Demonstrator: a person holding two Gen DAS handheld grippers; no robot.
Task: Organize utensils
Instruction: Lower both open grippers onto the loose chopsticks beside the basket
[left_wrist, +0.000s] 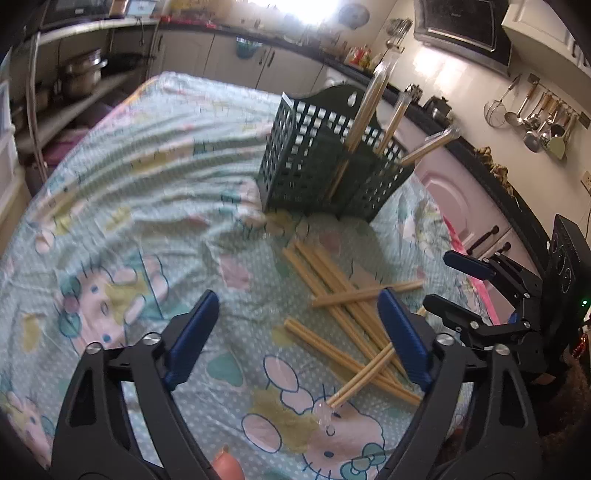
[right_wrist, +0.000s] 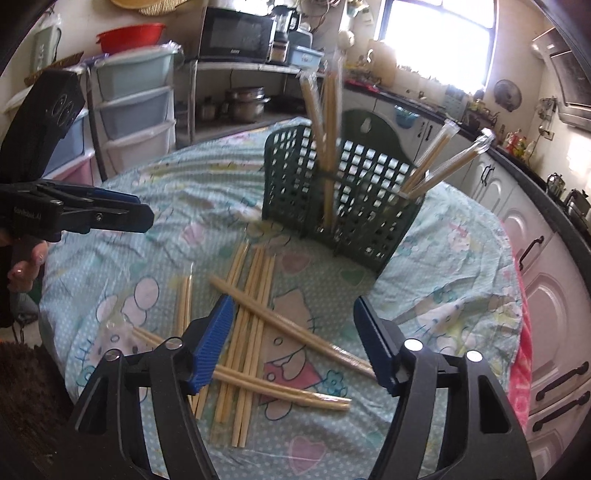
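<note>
On the left we hold the left gripper (left_wrist: 297, 332) with its jaws wide apart and nothing between them, above the cartoon-print tablecloth (left_wrist: 122, 206). Just right of it we see wrapped chopsticks (left_wrist: 343, 295) lying crisscrossed in a loose pile on the cloth. Behind the pile stands the green slotted utensil holder (left_wrist: 306, 177), with several wrapped chopsticks (right_wrist: 328, 147) upright or leaning inside it. On the right, our right gripper (right_wrist: 293, 339) hangs over the pile, jaws also spread, gripping nothing.

Left gripper (left_wrist: 295, 332) hangs open above loose chopsticks (left_wrist: 347, 317) near basket (left_wrist: 328, 173).
</note>
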